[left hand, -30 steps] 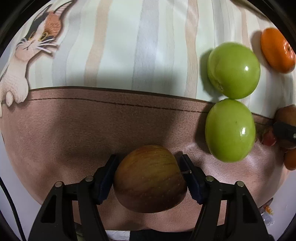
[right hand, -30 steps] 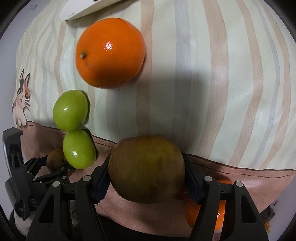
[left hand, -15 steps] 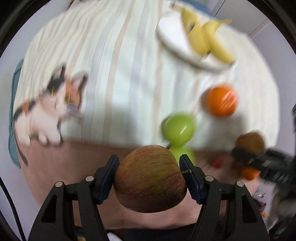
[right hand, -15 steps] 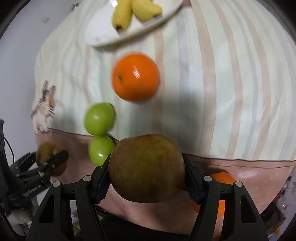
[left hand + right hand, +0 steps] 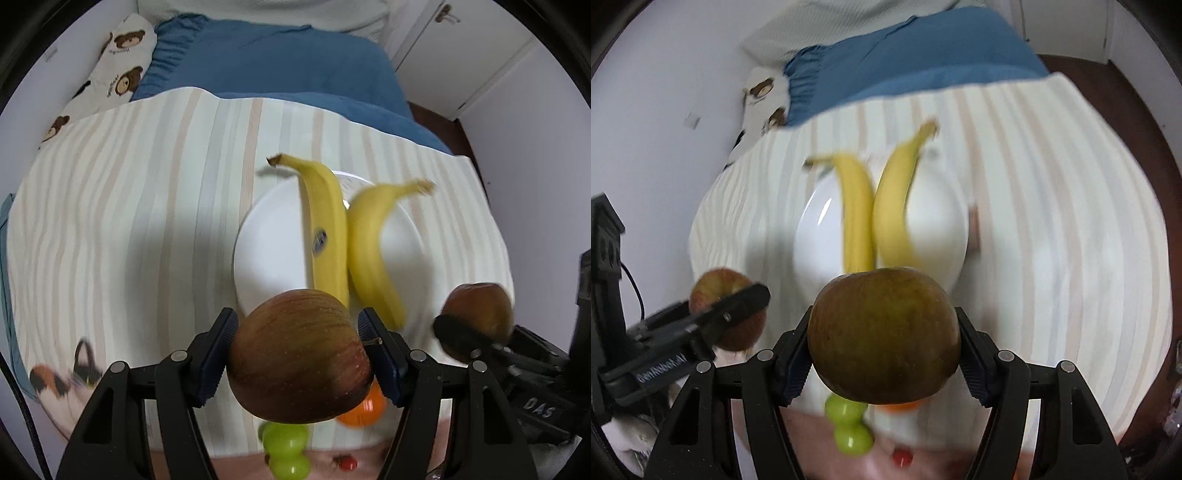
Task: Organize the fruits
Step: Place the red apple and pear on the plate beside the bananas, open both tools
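while both apples ride clear of the striped cloth (image 5: 122, 229), the reason looks plain: each is carried toward the white plate (image 5: 273, 243) ahead. on the left, the left gripper (image 5: 295, 354) has its fingers (image 5: 216, 354) clamped on either side of a reddish apple (image 5: 299, 354), gripped across its widest part so it cannot roll out. in the middle, two bananas (image 5: 328, 229) lie side by side on the plate, leaving bare plate to either side of them, likely for the apples. two green fruits (image 5: 286, 448) and an orange (image 5: 364, 408) sit on the cloth below, apparently waiting. on the right, the right gripper (image 5: 884, 345) has its fingers (image 5: 792, 363) clamped on a browner apple (image 5: 884, 339), held above the near rim of the plate.
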Available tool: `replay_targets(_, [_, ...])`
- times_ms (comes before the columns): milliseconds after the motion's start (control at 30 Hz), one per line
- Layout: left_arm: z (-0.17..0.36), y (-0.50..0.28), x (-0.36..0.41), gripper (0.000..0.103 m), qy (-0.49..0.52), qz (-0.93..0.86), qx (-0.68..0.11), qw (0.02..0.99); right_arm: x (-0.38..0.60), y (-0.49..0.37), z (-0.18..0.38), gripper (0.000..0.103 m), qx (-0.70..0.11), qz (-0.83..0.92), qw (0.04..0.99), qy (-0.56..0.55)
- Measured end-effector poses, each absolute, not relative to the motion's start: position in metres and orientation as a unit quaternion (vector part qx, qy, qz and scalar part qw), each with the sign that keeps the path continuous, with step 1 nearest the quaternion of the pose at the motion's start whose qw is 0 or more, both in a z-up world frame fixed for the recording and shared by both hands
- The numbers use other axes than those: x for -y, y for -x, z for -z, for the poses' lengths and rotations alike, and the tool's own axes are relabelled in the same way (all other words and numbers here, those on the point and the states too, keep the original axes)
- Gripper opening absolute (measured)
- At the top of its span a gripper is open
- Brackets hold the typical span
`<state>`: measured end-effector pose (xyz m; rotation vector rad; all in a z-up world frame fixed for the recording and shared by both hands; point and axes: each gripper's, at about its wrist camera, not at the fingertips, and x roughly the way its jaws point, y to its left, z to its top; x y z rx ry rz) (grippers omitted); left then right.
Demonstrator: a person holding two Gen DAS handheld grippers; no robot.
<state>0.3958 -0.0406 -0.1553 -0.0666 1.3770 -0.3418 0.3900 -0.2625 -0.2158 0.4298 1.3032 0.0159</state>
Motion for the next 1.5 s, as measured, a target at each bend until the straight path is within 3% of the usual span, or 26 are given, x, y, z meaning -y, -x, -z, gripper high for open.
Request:
replay_targets(233, [0.222,-0.458,0.053,0.066,0.031,0.135,-0.688,0.712,0.28,-0.454,0.259,0.071,-0.628,0.03,0.75,-0.205])
replay_targets(533, [0.236,-0.474,0.058,0.066,0.01,0.125,-0.694,0.709,0.286,-0.471,0.293,0.071,-0.652,0.033,0.732,-0.197])
replay_targets(733, [0.252,-0.475,0.059,0.067,0.004,0.112,-0.705,0.7,0.277,-0.471,0.298,0.077,-0.659,0.032,0.733,-0.163])
replay_targets(1033, [0.242,-0.47,0.056,0.073,0.024,0.1,-0.702,0.705,0.271,-0.467,0.281,0.087,-0.654,0.03,0.74,-0.155])
replay_targets(1500, [0.171,-0.418,0.039,0.073,-0.004,0.085,-0.633,0.77,0.274,-0.424,0.247,0.096,-0.634,0.038,0.764,-0.112])
